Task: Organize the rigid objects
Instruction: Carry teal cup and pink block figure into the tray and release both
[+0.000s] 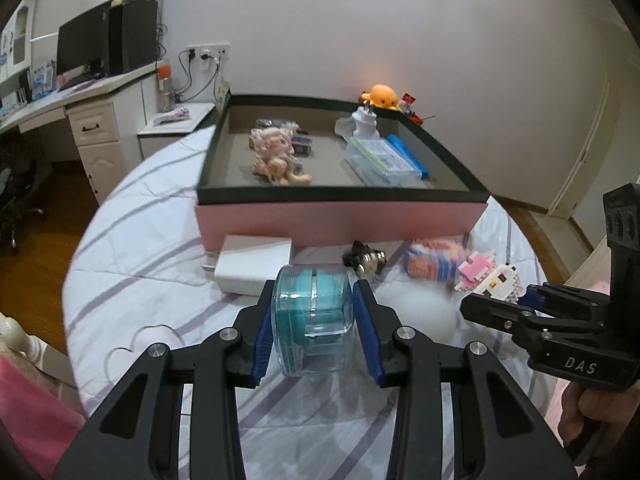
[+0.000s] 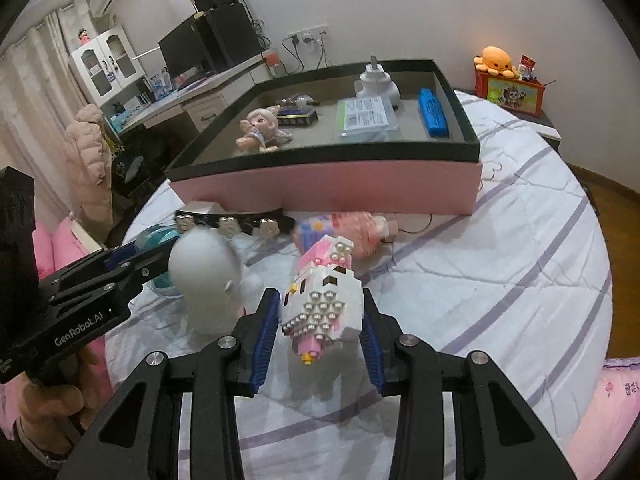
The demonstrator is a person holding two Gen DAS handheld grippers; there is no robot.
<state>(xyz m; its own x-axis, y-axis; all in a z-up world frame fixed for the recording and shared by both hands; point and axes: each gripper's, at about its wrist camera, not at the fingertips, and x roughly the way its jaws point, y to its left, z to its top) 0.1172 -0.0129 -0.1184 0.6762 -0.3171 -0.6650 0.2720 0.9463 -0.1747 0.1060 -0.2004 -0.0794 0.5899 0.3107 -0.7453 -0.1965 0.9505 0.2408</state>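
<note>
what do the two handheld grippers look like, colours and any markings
Both are matte black, angular linkages with silver pivot screws and ribbed blue finger pads. The left gripper carries white "GenRobot.AI" lettering on its side, seen from the right wrist view. The right gripper shows "DAS" in white on its body. Bare hands grip the handles; no cables visible.
</note>
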